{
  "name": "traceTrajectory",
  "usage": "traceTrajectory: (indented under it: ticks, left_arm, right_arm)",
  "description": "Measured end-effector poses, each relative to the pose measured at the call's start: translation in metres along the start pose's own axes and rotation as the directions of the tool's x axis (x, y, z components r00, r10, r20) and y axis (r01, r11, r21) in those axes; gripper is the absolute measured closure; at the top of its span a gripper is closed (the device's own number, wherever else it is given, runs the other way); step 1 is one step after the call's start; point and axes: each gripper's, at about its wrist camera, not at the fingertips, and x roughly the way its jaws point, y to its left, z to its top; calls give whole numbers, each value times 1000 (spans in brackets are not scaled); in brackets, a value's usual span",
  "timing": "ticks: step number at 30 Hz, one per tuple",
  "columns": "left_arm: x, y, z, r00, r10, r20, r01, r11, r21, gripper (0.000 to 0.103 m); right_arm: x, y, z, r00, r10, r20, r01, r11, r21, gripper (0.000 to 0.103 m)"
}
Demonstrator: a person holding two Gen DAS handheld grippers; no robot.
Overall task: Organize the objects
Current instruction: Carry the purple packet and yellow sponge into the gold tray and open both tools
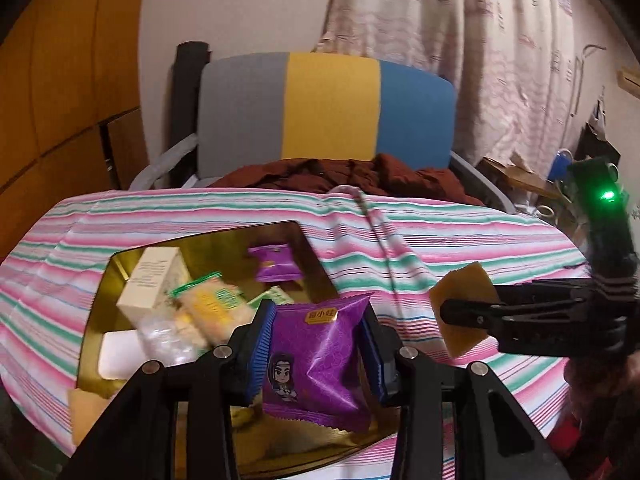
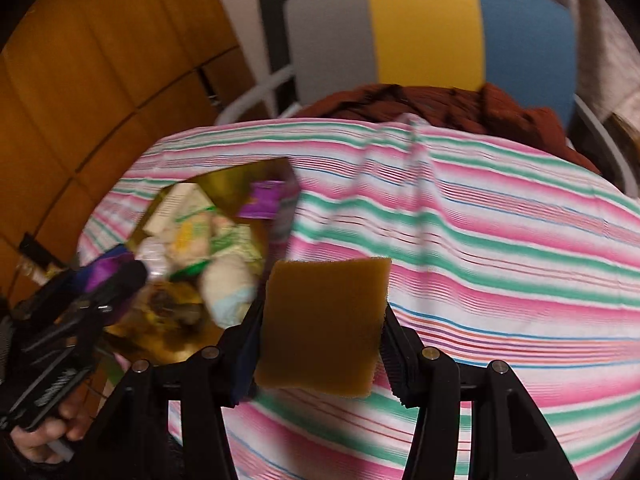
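Observation:
My left gripper (image 1: pixel 316 350) is shut on a purple snack packet (image 1: pixel 316 360) with a cartoon figure, held over the near edge of a gold tray (image 1: pixel 296 236). The tray holds a cream box (image 1: pixel 154 280), clear bags of biscuits (image 1: pixel 208 312) and a second purple packet (image 1: pixel 276 264). My right gripper (image 2: pixel 320 328) is shut on a yellow-brown sponge pad (image 2: pixel 324 324), above the striped cloth to the right of the tray (image 2: pixel 232 184). In the left wrist view the right gripper (image 1: pixel 460 312) and its sponge (image 1: pixel 464 288) show at the right. The left gripper (image 2: pixel 108 280) shows at the left of the right wrist view.
A pink, green and white striped cloth (image 1: pixel 440 232) covers the table. Behind it stands a chair with a grey, yellow and blue back (image 1: pixel 328 108) and a dark red garment (image 1: pixel 352 174) on its seat. A curtain (image 1: pixel 480 40) hangs at the right, wooden panels (image 1: pixel 60 80) at the left.

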Motion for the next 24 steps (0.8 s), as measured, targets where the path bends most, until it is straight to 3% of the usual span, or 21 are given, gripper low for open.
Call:
traceTrajectory:
  ticks: [9,16,17,20,24]
  left_arm:
    - [0,91,9,999,47,-16,-49,982,-184,63]
    - [10,120,27,1000,5,-30,-13,968,-251,62]
    - [13,118,31,1000,9,-28,-16,971,-239,62]
    - [24,113,38,999,1,-43,-11,975,-224,62]
    - [45,103,41,997,24,-70,-38,977,-208,55]
  right_arm:
    - [13,75,0,992,122,-18,-124,984,-129,49]
    - [41,113,-6,982,168,-90,-184,960,-211,46]
    - [45,114,-8,982,165,-97,-182,960,-213,44]
    - [59,114,-12,983,142,-120,-165,963,-212,20]
    - [61,112,-16,982,142,-126,-166,962,-215,16]
